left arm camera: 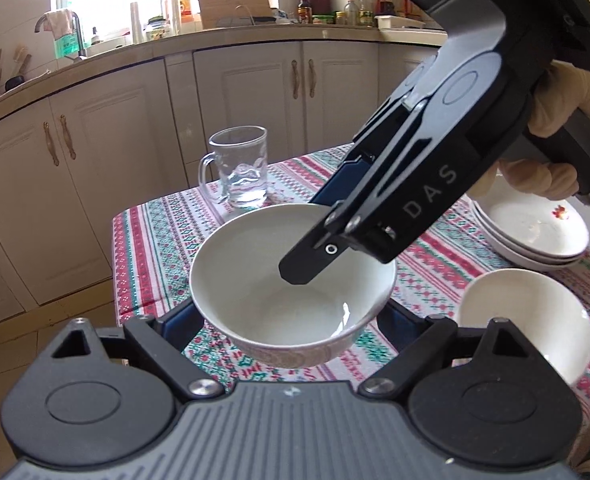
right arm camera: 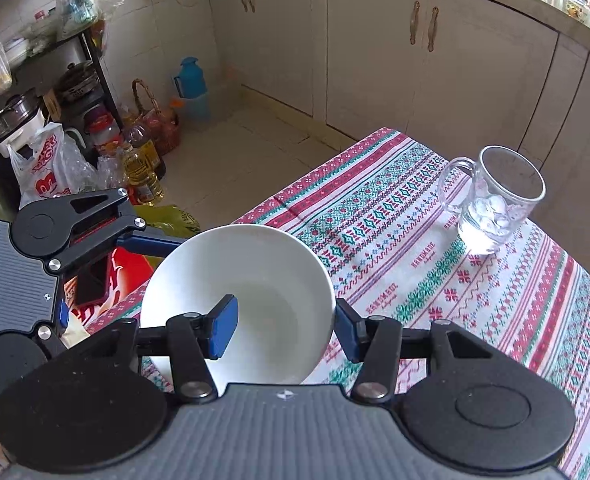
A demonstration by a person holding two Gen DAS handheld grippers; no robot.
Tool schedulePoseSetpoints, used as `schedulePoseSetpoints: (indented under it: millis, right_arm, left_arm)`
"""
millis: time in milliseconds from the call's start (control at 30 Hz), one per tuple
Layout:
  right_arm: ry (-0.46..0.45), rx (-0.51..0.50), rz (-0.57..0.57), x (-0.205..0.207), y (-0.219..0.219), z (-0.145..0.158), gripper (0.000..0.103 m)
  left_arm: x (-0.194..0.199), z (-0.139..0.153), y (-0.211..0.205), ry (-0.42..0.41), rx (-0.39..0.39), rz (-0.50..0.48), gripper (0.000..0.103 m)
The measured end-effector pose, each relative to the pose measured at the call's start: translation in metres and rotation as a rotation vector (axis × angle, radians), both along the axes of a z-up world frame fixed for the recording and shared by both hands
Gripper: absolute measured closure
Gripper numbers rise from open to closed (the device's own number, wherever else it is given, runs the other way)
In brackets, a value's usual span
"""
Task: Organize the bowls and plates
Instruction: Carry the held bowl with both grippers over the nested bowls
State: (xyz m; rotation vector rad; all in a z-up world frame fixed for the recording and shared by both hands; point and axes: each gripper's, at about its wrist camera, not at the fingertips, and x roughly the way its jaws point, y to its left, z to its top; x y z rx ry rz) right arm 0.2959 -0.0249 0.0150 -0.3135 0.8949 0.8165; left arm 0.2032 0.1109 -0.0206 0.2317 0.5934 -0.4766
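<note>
A table (left arm camera: 155, 236) under a red, green and white patterned cloth (right arm camera: 395, 216) carries a glass mug (left arm camera: 241, 168) at its far side, a stack of white plates (left arm camera: 535, 236) well right of the mug, and a white bowl (left arm camera: 535, 320) just before that stack.
</note>
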Motion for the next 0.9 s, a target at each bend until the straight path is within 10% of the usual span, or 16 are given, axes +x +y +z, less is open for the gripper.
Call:
schedulePoseSetpoints:
  millis: [900]
  right_arm:
    - [-0.052, 0.039, -0.112, -0.116, -0.091, 0.02, 0.044]
  left_arm:
    - [-0.069, 0.015, -0.065, 0.026, -0.016, -0.184, 0.011]
